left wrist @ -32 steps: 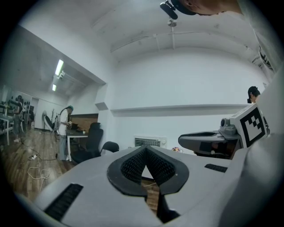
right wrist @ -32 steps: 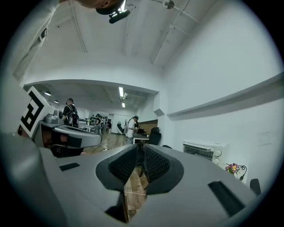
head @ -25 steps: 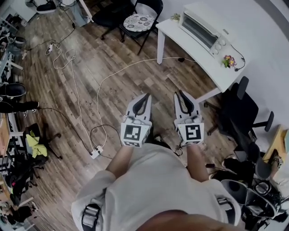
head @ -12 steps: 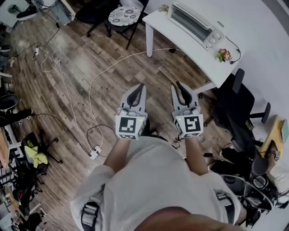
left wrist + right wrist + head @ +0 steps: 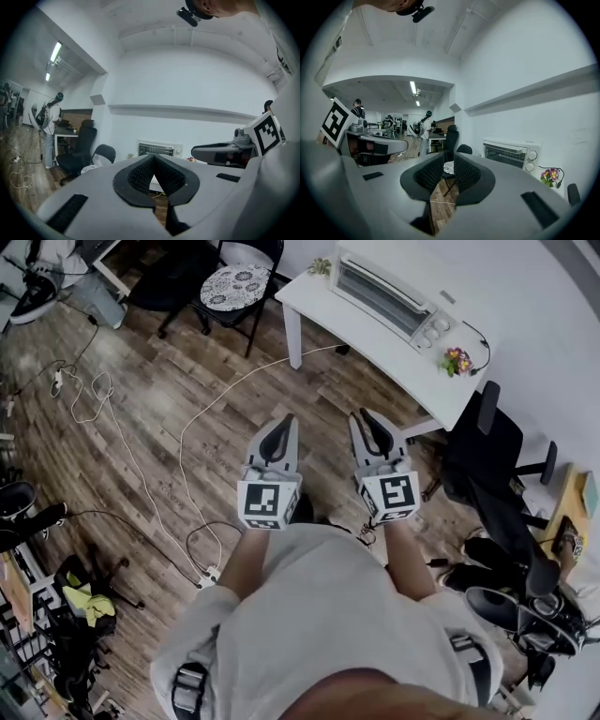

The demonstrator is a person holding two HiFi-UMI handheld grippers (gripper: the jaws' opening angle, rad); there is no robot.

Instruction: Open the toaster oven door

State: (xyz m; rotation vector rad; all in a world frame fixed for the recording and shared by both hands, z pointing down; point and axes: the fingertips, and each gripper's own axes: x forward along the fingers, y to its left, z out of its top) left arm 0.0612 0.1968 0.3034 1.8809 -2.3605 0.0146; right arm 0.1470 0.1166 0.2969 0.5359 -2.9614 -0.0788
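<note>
Left hand-held gripper (image 5: 284, 424) pressed together; right hand-held gripper (image 5: 367, 418) slightly spread. Toaster oven (image 5: 386, 294) on white surface (image 5: 412, 371), door seemingly closed.

Soft, even indoor light falls with only faint shadows. Long white ceiling tube lamps (image 5: 55, 50) glow brightly in both gripper views, which bend strongly and fall black at the corners. The head view is dimmer and muted, and its plain white wall (image 5: 553, 324) looks washed out.
</note>
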